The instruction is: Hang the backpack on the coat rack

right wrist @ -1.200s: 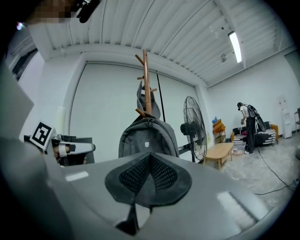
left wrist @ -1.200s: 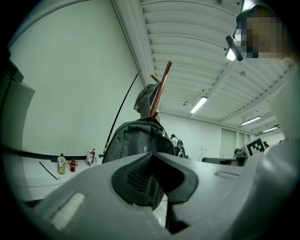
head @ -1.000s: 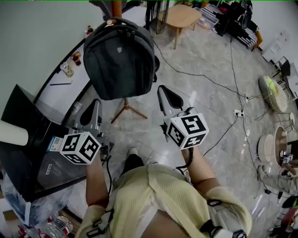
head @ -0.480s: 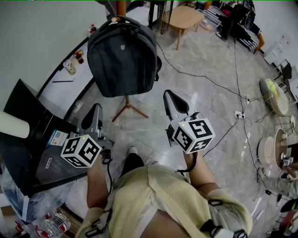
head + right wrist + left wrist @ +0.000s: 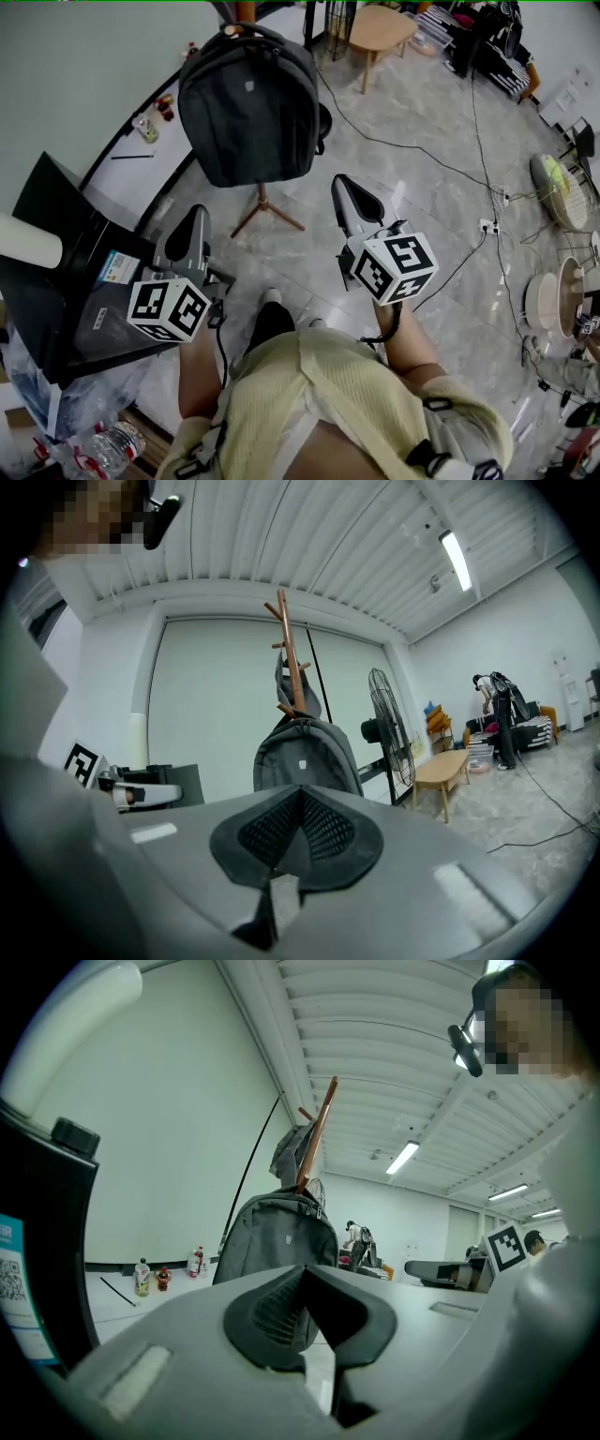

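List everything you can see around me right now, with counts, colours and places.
backpack: one, dark grey, hanging on the coat rack
coat rack: one, brown wood, standing ahead near the wall
bench: one, light wood, beyond the rack
fan: one, black, right of the rack
cables: several, black, across the floor
bottles: a few, mixed colours, on the white strip by the wall
left gripper: one, grey, fingers shut, empty
right gripper: one, grey, fingers shut, empty
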Tool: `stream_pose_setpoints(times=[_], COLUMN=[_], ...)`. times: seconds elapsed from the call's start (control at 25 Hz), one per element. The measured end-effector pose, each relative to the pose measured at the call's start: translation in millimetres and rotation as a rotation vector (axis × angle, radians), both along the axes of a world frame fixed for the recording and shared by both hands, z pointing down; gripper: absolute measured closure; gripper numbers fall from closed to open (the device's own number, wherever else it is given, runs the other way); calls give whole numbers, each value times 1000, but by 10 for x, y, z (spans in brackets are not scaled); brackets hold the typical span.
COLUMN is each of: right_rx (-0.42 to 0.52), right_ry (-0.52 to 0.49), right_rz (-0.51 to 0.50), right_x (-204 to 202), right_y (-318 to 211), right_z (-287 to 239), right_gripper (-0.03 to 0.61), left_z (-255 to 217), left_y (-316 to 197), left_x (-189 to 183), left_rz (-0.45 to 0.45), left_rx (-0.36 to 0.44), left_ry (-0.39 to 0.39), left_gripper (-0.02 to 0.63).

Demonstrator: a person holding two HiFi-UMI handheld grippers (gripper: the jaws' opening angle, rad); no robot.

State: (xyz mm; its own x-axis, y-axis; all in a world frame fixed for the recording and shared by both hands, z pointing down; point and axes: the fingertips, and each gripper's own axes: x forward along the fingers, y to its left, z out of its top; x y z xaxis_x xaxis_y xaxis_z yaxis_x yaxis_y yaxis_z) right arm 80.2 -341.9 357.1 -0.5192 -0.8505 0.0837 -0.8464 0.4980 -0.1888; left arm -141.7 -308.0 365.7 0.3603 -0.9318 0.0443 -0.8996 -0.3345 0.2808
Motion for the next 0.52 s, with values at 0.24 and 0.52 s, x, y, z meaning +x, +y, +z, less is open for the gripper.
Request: stream_pose_setpoints(times=[0.24, 0.52], right_rx=[-5, -1], right_ry=[-3, 8], right_rz=[-8, -5], right_x=[-15, 32], right_y=[-47, -89], right_z=[4, -7], right_gripper=[575, 575], left_z=[-122, -56], left_y=[-47, -163], left_x=[32, -8], left_rz=[-19, -42], left_rx=[48, 21], left_ry=[-88, -162], left_gripper=[614, 614])
